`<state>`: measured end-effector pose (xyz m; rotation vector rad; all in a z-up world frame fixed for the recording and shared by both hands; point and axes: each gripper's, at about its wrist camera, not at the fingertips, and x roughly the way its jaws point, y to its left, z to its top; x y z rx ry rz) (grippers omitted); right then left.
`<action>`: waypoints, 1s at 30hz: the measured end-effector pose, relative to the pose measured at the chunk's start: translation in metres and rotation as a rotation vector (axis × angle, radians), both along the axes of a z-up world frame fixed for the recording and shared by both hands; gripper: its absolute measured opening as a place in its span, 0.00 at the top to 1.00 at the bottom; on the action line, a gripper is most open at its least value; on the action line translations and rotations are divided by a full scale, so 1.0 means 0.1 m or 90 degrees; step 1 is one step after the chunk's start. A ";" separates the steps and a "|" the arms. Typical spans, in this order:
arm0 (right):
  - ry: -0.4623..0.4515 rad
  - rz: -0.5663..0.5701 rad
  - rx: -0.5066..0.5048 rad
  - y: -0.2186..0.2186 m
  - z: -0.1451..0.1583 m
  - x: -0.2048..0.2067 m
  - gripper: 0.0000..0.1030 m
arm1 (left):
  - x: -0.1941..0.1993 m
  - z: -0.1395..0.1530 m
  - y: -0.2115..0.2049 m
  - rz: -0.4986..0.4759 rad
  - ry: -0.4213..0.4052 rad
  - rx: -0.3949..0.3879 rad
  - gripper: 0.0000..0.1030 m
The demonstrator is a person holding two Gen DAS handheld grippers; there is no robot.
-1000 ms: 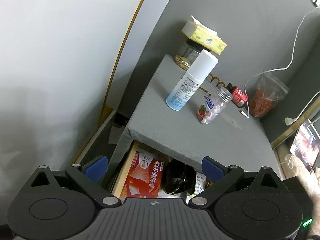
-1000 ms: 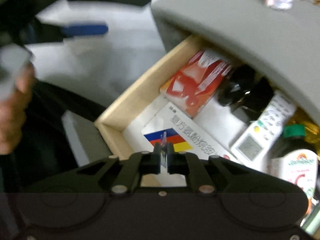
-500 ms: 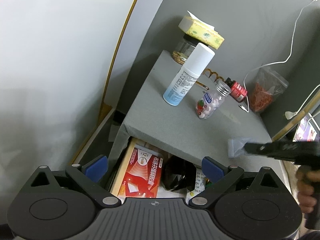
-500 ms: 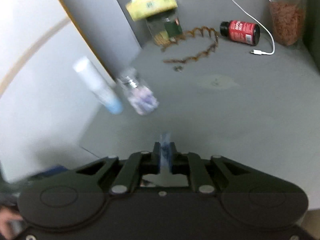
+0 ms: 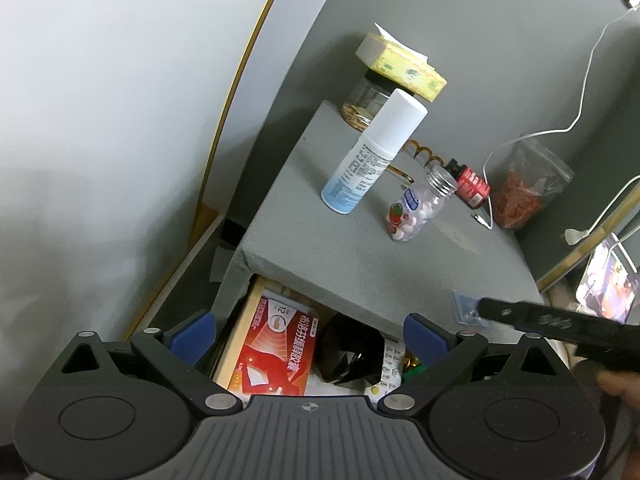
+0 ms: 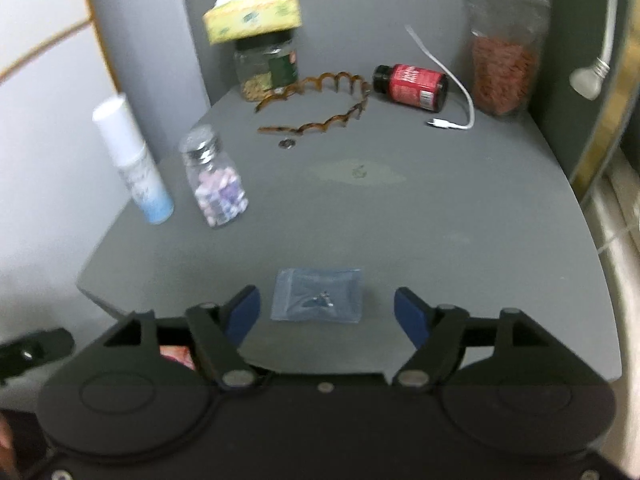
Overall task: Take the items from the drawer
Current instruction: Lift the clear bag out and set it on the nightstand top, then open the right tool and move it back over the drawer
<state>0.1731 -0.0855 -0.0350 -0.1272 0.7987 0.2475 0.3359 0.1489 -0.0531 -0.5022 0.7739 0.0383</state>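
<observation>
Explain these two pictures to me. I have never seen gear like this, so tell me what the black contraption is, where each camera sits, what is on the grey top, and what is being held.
There is no robot here. A person holds a two-finger clamp in each hand, and each clamp carries a wide-angle camera that looks out along its fingers.

One picture comes from the left gripper, which hangs open over the open drawer; a red box lies inside.

The other comes from the right gripper, open above the grey tabletop. A small clear bag lies flat between its blue fingertips.

Also on the top: a white spray bottle, a pill bottle, a red bottle on its side, a brown wavy headband and a white cable.

Neither clamp holds anything.
</observation>
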 end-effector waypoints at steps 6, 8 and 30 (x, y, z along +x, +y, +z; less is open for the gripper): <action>-0.001 0.001 -0.016 0.12 -0.09 0.11 0.60 | -0.03 0.00 0.07 0.013 -0.001 -0.011 0.04; 0.007 -0.002 0.004 0.07 -0.07 0.21 0.66 | -0.02 0.01 0.07 0.013 -0.003 -0.013 0.04; -0.003 0.066 -0.049 0.13 -0.16 0.00 0.49 | 0.01 0.02 0.03 -0.007 -0.005 -0.012 0.04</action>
